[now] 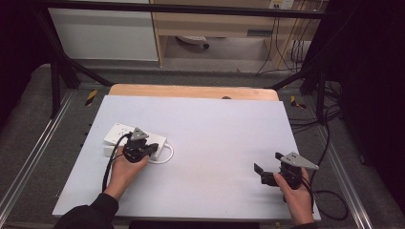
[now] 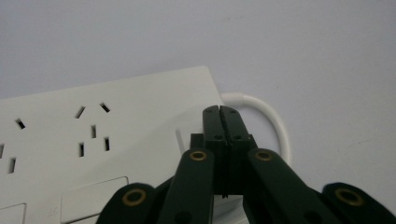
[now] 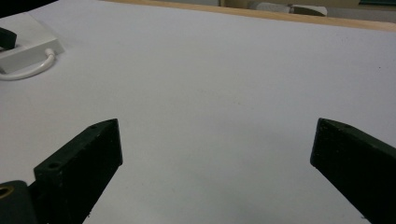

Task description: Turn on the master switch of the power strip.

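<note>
A white power strip [image 1: 118, 133] with several sockets lies on the left part of the white table top [image 1: 215, 129]. A white cable [image 1: 165, 157] loops out from its right end. My left gripper [image 1: 145, 146] hovers over that end of the strip. In the left gripper view its jaws are pressed together at the tips [image 2: 220, 110], with nothing seen between them, above the strip [image 2: 116, 135] and beside the cable loop [image 2: 276, 120]. My right gripper [image 1: 268, 162] is held at the table's front right, open and holding nothing [image 3: 217, 126], aimed across the bare table toward the strip [image 3: 28, 39].
A wooden edge [image 1: 191, 90] borders the far side of the table. A black metal frame [image 1: 57, 71] surrounds the table, and black cables [image 1: 329, 143] trail down its right side. A person's hands [image 1: 122, 174] come in from the front edge.
</note>
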